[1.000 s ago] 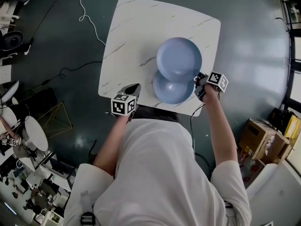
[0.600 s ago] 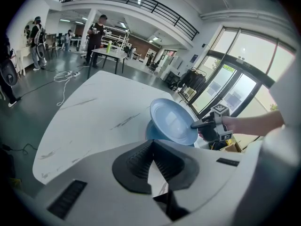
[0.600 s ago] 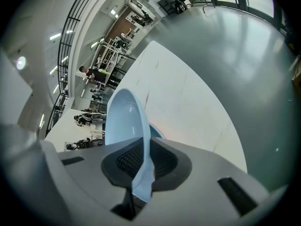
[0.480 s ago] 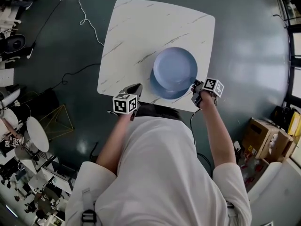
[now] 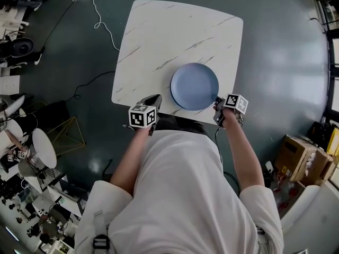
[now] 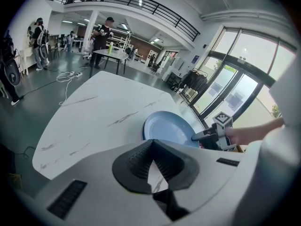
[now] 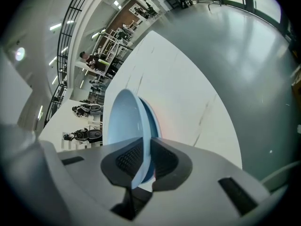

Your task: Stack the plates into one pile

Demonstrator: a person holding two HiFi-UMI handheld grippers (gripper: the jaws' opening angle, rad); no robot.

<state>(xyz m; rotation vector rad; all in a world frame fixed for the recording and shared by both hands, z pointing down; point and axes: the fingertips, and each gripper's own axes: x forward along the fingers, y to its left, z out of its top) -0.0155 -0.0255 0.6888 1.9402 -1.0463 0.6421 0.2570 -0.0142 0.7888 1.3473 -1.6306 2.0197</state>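
Left gripper (image 5: 154, 97) closed, marbled white table (image 5: 159, 36), glossy dark floor (image 5: 280, 62), loose cables (image 5: 98, 15)

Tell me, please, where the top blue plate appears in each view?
Head view: the top blue plate, centre of picture.
Left gripper view: the plate lies right of centre, beyond the shut jaws.
Right gripper view: the plate stands edge-on, left of centre, rim between the jaws.
Shared landmark: the white marble table.

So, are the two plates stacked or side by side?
Stacked: the top plate covers the lower plate, whose rim just shows beneath it in the right gripper view.
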